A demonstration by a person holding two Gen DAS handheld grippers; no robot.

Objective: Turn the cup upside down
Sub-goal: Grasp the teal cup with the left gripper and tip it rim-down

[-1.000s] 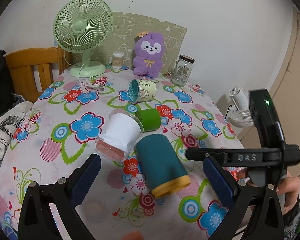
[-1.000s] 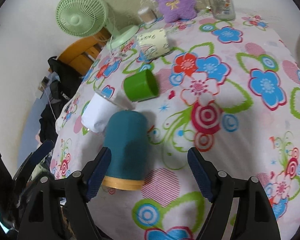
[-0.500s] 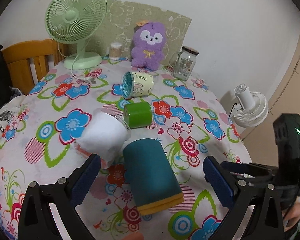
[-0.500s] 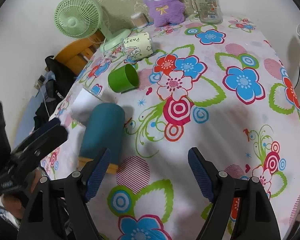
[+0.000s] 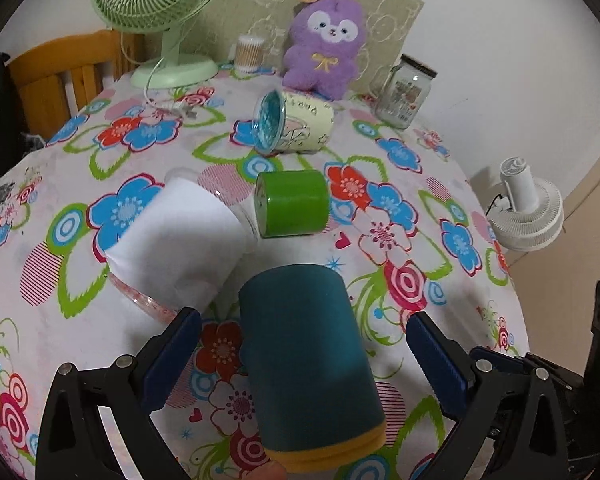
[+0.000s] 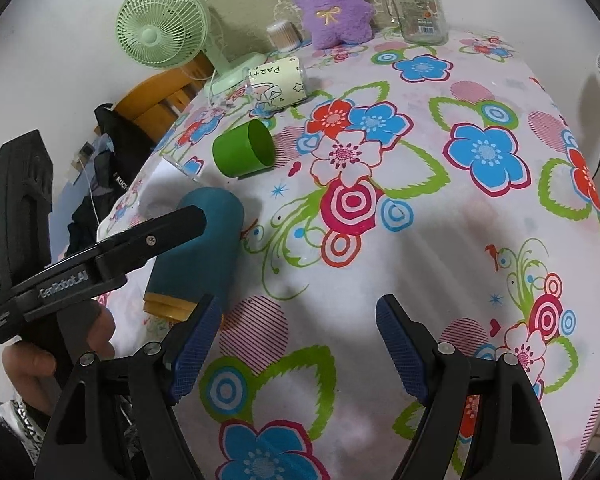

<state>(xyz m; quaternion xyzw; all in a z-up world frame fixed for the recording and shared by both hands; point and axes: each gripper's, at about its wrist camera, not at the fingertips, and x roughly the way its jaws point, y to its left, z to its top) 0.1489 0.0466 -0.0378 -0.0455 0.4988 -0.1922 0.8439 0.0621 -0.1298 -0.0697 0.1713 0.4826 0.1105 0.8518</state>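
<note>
**Teal cup on its side between the left tongs**

The teal cup (image 5: pixel 306 352), with a yellow rim band, lies on its side on the flower-print worktop (image 5: pixel 400 240), rim toward the camera. The left tongs (image 5: pixel 304 354) stand apart, one blue pad on each side of the cup, neither visibly touching it. The right tongs (image 6: pixel 298 346) are likewise apart over bare cloth, just right of the cup. Beyond the cup lie a white cup (image 5: pixel 180 244), a green cup (image 5: pixel 294 203) and a printed cup (image 5: pixel 296 124), all on their sides. At the far edge stand a green desk fan (image 5: pixel 160 4), a purple plush toy (image 5: pixel 324 48) and a glass jar (image 5: pixel 406 92).
</note>
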